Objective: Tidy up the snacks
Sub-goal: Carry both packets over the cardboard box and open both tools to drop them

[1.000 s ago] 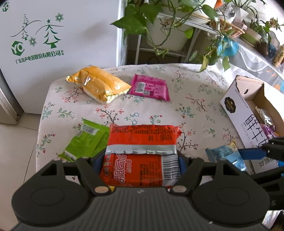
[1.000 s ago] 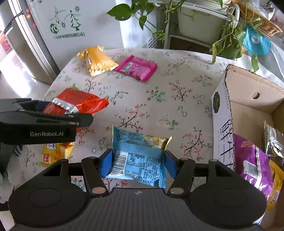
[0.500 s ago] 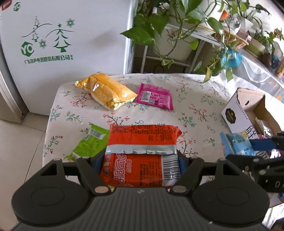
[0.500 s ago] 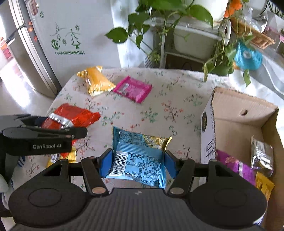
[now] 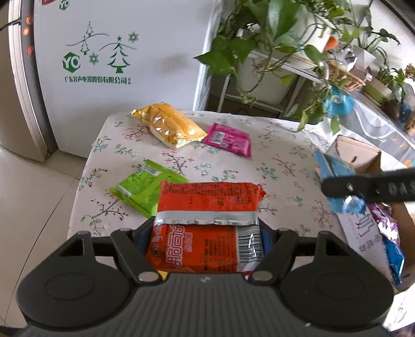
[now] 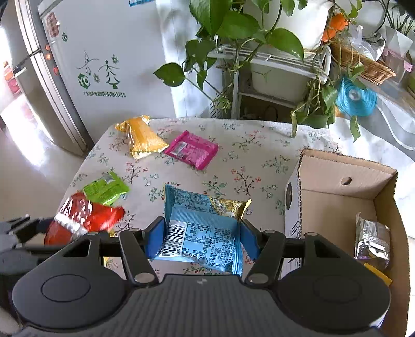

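Pinching a red snack packet (image 5: 207,223) between their blue pads, the left tongs (image 5: 205,242) hold it above the near part of the table (image 5: 280,166), its silver seam running across just past the fingertips and its barcode at the right pad. The right tongs (image 6: 202,234) likewise grip a blue snack packet (image 6: 205,223) by its two side edges, its printed back facing up and its far end sticking out beyond the fingertips. Just to the right of the right tongs stands an open cardboard box (image 6: 334,171), with a silver packet (image 6: 372,241) lying inside near its right wall and a yellow corner of another showing beneath it. To the left of the right tongs, the red packet shows blurred in the other tongs' grip. Beyond the left tongs and a little to their left, a green packet (image 5: 145,191) lies flat on the flowered tablecloth. Farther out, near the far edge of the table, a yellow packet (image 5: 168,124) and a pink packet (image 5: 228,140) lie just beside each other, corners close. Behind the table are a white fridge (image 5: 116,51) to the left and potted plants (image 6: 233,23) on a rack to the right.
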The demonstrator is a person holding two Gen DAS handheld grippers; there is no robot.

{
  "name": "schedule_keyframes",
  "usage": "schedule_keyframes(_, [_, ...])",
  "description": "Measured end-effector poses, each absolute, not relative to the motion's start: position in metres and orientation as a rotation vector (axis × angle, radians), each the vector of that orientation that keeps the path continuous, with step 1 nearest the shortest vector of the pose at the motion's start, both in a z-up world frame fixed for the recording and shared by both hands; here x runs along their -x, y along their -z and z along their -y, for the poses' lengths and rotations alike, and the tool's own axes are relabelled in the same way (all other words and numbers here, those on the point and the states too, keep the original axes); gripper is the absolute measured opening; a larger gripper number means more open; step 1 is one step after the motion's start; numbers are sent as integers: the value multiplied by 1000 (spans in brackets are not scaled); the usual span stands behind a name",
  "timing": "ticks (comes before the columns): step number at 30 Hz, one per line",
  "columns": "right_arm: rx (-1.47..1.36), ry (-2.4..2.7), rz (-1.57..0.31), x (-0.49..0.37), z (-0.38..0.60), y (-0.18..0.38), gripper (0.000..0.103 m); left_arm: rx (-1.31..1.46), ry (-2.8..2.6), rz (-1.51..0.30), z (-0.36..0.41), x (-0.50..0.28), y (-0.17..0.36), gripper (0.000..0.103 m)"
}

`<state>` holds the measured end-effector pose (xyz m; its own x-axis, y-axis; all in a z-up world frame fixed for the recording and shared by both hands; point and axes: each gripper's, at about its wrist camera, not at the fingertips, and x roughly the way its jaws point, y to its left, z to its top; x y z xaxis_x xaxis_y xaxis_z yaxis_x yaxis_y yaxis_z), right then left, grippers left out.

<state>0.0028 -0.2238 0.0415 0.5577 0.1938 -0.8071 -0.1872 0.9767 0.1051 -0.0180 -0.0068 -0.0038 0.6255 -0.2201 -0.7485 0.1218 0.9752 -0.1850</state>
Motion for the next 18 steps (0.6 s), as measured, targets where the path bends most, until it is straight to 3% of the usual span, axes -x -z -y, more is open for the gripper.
schedule_keyframes(18, [-48,-186,-795,4,276,-92,68,97,318,-854,73,38,-24,75])
